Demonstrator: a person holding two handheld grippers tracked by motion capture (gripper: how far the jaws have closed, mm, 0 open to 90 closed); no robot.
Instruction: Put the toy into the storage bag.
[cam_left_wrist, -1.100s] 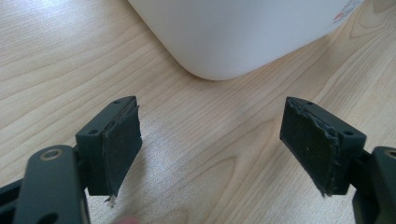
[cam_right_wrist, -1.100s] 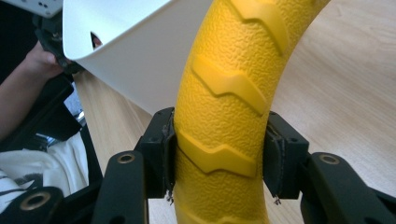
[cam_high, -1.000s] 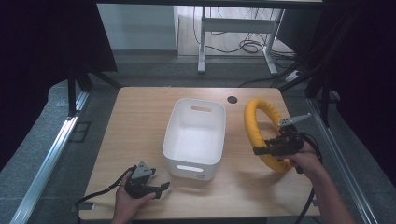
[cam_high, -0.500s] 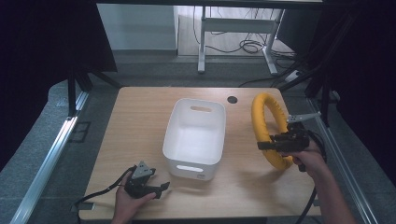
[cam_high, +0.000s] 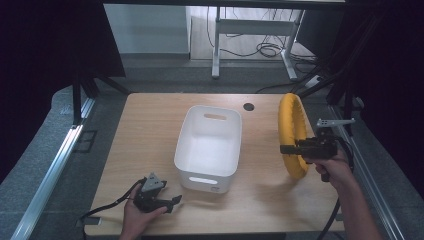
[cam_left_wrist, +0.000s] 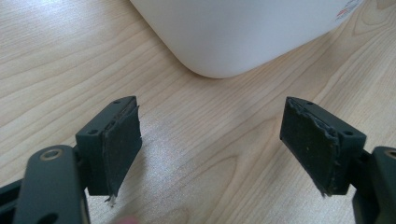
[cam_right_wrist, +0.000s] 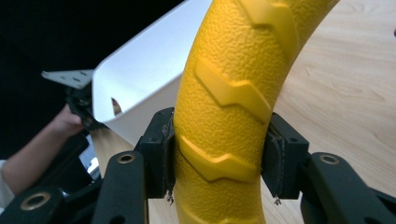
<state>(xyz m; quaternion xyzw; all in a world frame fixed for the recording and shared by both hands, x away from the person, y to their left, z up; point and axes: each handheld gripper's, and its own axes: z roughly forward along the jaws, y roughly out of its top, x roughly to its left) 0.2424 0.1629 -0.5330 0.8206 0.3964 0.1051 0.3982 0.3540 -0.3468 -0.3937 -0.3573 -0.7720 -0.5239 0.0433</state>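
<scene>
Wooden table (cam_high: 150, 130) in middle; behind it grey floor (cam_high: 165, 75), white desk frame (cam_high: 217, 45), cables (cam_high: 265, 47); dark curtains (cam_high: 45, 45) beside table.

Black tools (cam_right_wrist: 219, 163); grey plates; cables

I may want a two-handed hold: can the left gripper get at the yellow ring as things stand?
Probably not directly. The left gripper sits open at the table's near left, while the yellow ring is held up by the right gripper beyond the white bin, which stands between them.
</scene>
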